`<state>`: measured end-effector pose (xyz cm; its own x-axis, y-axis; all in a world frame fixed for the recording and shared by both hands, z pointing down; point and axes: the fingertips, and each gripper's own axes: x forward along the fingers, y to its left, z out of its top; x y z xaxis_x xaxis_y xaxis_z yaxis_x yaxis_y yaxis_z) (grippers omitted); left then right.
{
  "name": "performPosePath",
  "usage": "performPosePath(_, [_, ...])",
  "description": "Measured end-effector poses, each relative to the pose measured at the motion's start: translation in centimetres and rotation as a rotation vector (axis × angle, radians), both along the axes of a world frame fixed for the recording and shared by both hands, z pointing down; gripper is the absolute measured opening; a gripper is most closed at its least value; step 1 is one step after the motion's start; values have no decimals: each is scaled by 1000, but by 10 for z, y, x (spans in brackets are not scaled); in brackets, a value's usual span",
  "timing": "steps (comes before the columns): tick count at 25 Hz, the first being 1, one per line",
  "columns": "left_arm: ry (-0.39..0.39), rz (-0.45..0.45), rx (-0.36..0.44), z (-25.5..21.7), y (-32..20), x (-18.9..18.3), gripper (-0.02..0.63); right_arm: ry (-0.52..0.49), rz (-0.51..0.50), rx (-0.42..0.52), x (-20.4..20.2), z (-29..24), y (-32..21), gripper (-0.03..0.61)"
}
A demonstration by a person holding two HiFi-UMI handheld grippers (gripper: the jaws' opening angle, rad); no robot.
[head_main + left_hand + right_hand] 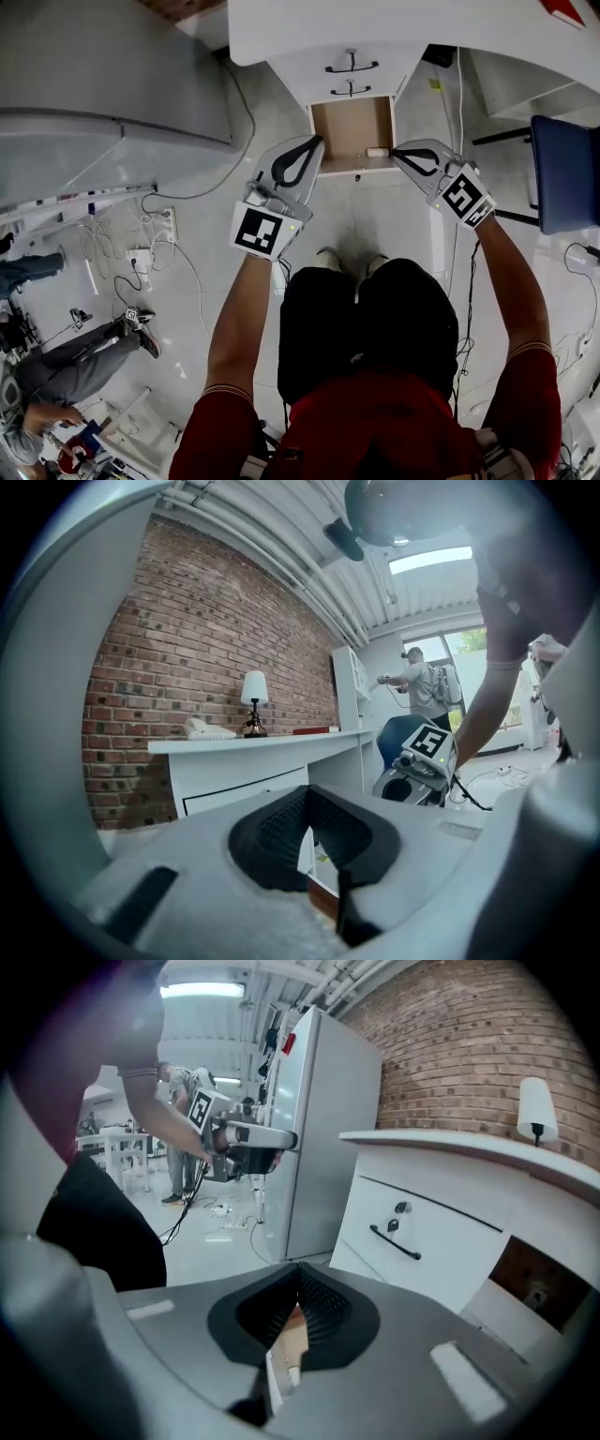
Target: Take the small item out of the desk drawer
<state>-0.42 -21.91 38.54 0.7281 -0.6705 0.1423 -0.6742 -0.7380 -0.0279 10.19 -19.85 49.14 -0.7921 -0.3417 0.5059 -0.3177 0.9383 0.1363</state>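
Left tongs (309,150) and right tongs (401,155) both closed, empty | item (377,152) in drawer (347,127), just beside right tips | open your right tongs first, then straddle it squarely.

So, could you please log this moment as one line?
drawer: open | small item: in drawer, not gripped | left gripper: shut, empty, at drawer's left | right gripper: shut, empty, near item

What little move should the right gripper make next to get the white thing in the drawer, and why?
Probably open the right gripper. Its jaws are together, and the small white item lies loose in the open drawer, right beside its tip.
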Motion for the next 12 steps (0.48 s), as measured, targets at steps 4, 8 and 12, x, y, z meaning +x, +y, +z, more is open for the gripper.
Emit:
performPosePath(4, [-20, 19, 0, 75, -18, -8, 5, 45, -41, -1, -3, 77, -16, 14])
performPosePath(8, [-31, 26, 3, 140, -33, -16, 5, 60, -53, -14, -7, 141, -30, 14])
performPosePath(12, [-28, 37, 6, 190, -44, -13, 5, 77, -45, -39, -2, 199, -43, 14])
